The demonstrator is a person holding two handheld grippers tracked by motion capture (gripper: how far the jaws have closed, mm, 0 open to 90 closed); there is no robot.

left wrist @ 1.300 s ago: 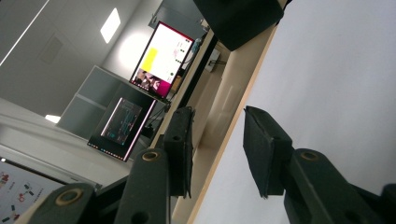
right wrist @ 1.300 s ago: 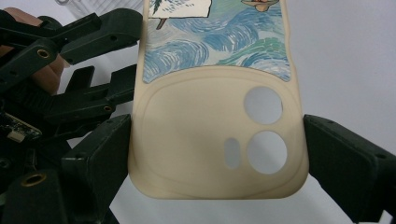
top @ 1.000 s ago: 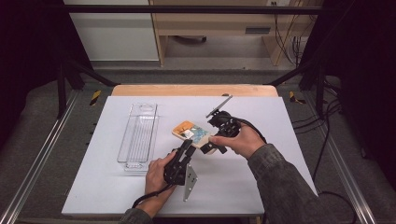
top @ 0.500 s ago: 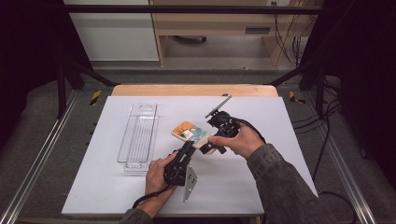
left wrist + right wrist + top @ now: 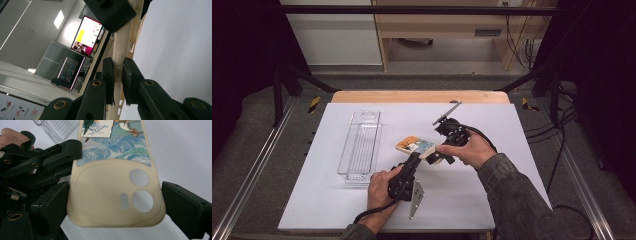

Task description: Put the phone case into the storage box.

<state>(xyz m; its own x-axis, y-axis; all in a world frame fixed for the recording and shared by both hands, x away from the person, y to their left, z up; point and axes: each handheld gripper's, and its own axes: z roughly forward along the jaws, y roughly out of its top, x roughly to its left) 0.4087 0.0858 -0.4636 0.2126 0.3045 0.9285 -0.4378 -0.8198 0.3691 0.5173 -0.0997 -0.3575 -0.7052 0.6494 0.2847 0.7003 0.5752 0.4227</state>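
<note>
High view puts the phone case [image 5: 418, 147] just above the white bench [image 5: 492, 200], near its middle and right of the clear plastic tray [image 5: 360, 147], with both claws on it. The left claw [image 5: 118, 75] has just been closing, and its 2 jaws now pinch the case's thin cream side wall between the pads. The right claw [image 5: 113, 205] straddles the camera end of the case, a jaw at each long edge; whether its pads press yet I cannot tell. The case looks light, thin and somewhat bendy, with a smooth printed back that could slip, so the rim and side walls are likely the best holds. The left hand [image 5: 379, 187] reaches up from below, the right hand [image 5: 472, 150] comes from the right, angled left.
</note>
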